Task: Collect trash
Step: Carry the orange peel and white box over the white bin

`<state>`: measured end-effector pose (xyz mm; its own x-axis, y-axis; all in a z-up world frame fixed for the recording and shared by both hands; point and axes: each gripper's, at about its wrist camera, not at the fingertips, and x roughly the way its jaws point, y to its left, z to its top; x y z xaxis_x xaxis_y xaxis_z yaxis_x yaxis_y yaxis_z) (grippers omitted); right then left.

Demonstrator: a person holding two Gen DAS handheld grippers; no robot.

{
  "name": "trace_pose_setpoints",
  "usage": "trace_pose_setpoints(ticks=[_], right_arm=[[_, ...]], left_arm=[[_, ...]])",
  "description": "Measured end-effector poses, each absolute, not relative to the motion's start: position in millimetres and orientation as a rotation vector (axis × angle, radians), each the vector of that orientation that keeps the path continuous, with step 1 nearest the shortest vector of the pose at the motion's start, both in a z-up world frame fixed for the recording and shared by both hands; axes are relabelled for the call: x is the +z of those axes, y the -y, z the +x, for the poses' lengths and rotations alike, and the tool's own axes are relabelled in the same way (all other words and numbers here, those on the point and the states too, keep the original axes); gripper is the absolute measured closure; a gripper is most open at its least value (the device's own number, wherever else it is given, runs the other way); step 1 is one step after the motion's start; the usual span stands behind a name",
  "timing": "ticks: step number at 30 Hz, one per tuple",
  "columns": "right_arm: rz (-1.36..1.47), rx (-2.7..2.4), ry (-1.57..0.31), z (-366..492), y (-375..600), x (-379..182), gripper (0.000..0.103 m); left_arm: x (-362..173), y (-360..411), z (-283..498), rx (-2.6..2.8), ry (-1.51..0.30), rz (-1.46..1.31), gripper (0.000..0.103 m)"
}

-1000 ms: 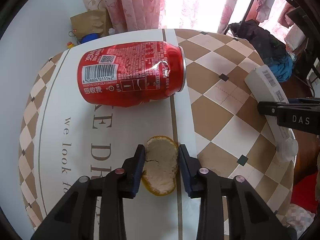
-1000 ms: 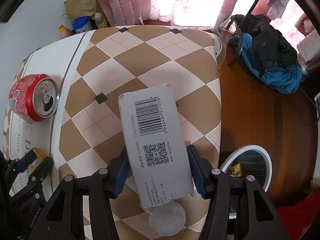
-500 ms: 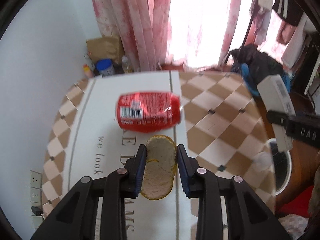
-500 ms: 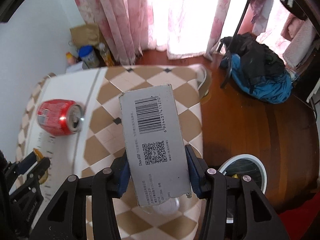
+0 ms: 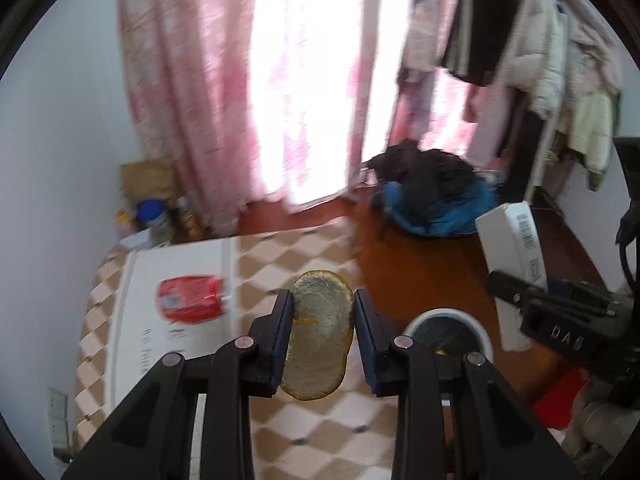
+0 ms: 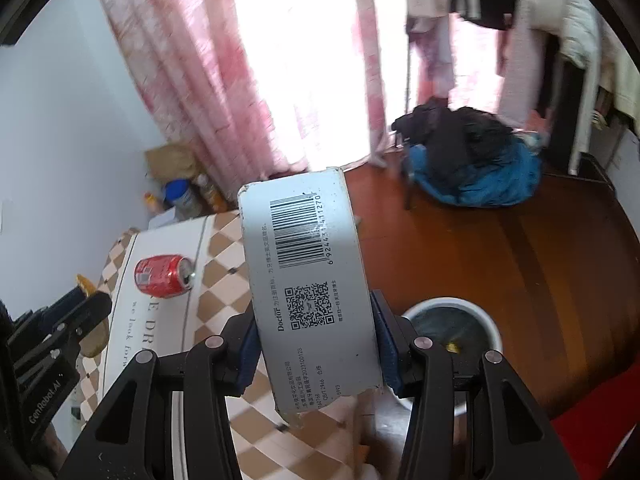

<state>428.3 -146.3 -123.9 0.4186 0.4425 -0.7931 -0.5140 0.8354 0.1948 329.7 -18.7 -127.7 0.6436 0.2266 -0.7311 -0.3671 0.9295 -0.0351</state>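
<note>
My left gripper [image 5: 323, 332] is shut on an orange peel [image 5: 320, 336] and holds it high above the checkered table [image 5: 316, 416]. My right gripper [image 6: 314, 344] is shut on a grey carton [image 6: 308, 280] with a barcode, also lifted; it shows in the left wrist view [image 5: 516, 240]. A red soda can [image 5: 190, 298] lies on its side on the white table runner [image 5: 132, 344]; it also shows in the right wrist view [image 6: 164, 276]. A white trash bin [image 6: 476, 312] stands on the floor right of the table, with some trash inside.
Pink curtains [image 5: 192, 92] hang at the back. A pile of dark and blue clothes [image 6: 476, 172] lies on the wooden floor. Bottles and a paper bag [image 5: 152, 184] sit in the corner behind the table. A clothes rack [image 5: 560, 80] stands at the right.
Both grippers have risen well above the table with their loads. The can and table look smaller and farther. The view has swung right, so the bin now shows near both grippers.
</note>
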Motion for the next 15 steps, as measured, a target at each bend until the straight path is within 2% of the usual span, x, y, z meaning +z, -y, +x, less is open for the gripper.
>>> trace_pose_setpoints(ticks=[7,15], right_arm=[[-0.021,0.466,-0.996,455,251,-136,0.052],[0.051,0.330,-1.174,508,343,-237,0.052]], left_arm=[[-148,101,388,0.194,-0.852,-0.155,0.076],[-237,171,457,0.085,-1.034,-0.126,0.076]])
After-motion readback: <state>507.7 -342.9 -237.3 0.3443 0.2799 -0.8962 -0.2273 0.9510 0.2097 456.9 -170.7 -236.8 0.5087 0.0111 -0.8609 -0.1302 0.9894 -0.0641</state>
